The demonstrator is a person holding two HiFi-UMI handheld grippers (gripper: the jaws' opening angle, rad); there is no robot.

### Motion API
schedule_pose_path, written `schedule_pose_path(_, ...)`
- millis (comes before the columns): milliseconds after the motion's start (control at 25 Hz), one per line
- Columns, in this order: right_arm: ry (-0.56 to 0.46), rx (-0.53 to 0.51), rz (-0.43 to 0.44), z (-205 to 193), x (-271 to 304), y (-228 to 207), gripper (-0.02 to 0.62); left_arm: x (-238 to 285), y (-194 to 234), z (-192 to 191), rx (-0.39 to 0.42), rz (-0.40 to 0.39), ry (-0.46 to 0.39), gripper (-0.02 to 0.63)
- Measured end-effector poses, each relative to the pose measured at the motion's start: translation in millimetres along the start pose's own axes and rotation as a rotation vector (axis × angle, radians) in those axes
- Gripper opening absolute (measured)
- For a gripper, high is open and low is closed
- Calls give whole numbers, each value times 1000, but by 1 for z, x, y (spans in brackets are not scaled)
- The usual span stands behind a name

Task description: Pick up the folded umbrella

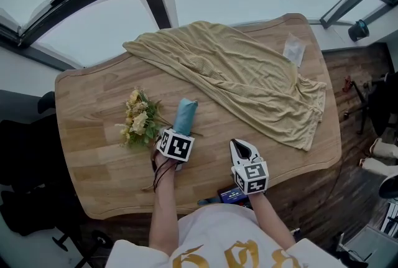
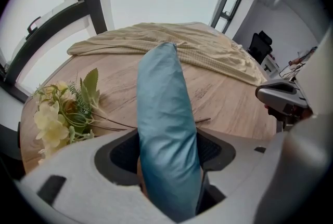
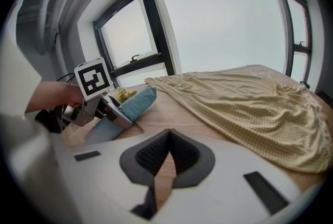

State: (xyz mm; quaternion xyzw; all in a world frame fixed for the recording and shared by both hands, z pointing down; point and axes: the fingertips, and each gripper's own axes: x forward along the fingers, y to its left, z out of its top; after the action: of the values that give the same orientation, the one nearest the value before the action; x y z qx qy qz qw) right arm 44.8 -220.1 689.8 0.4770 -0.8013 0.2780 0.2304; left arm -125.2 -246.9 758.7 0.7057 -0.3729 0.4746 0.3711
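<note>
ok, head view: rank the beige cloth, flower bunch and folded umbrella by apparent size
1. beige cloth, by far.
2. flower bunch.
3. folded umbrella; near end hidden, so 2 versus 3 is unsure.

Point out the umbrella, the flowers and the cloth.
umbrella (image 1: 185,114): head view, middle of its blue cover.
flowers (image 1: 138,120): head view, pale blooms of the bunch.
cloth (image 1: 242,79): head view, middle of the spread fabric.

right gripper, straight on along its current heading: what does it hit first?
Probably the bare light wooden table top, just ahead of the shut right gripper, since it tilts downward. The crumpled beige cloth lies further on; depth is hard to judge.
</note>
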Motion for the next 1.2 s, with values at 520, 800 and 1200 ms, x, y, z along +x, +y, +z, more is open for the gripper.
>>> schedule_pose_path(520, -10, 31, -4, -3, -6, -2, 11, -1, -2, -3, -25, -17, -44, 295)
schedule_pose_path(800, -39, 29, -8, 14, -7, -11, 11, -7, 4, 6, -18, -8, -126, 287)
schedule_pose_path(1200, -52, 24, -9, 18, -13, -13, 11, -22, 1, 14, -29, 4, -230, 284)
